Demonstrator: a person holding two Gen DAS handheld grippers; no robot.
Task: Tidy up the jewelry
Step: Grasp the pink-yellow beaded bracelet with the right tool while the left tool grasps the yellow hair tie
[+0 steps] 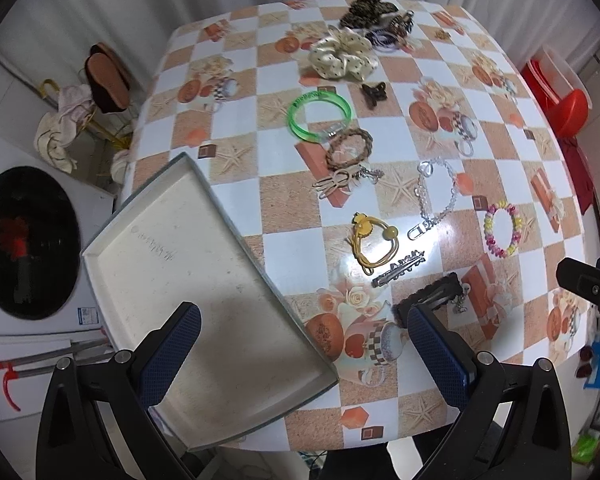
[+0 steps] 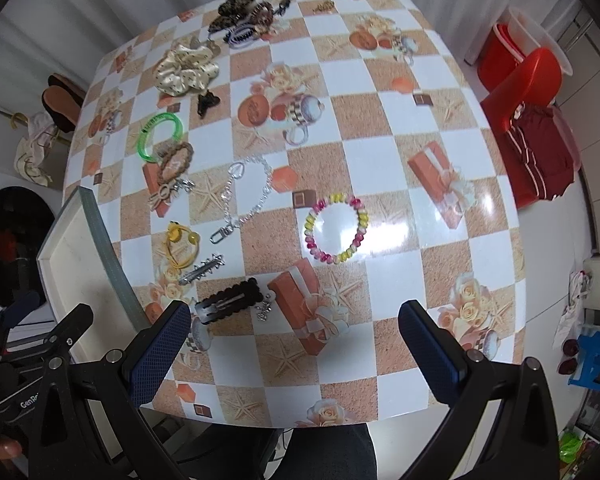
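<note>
Nothing has been sorted yet, judging by how things lie: the tray [image 1: 172,248], in the lower left of the left wrist view, holds nothing, and every piece of jewelry lies loose on the surface [image 2: 380,128]. This looks like the opening step, the choice of a first piece.

The left gripper [image 1: 304,332] hangs over the tray's near corner with its fingers spread and nothing between them. The right gripper [image 2: 294,328] hovers over the near edge of the surface, also spread wide and empty.

Closest to the right gripper, at lower centre of its view, lie the black clip [image 2: 230,300] and a small charm [image 2: 265,311] just beside it. Above them sit the silver clip [image 2: 202,270], the yellow tie [image 2: 182,246], the chain [image 2: 246,196] and, well apart to the right, the bead bracelet [image 2: 336,228]. The green bangle [image 2: 160,136] and braided ring [image 2: 175,164] overlap at middle left (so lifting one may drag the other). The scrunchie [image 2: 186,66] and a heap of clips [image 2: 246,16] lie at the top.

The next move probably calls for lowering one gripper onto a flat piece near the tray, such as the black clip, closing across its narrow side, then carrying it to the tray.
</note>
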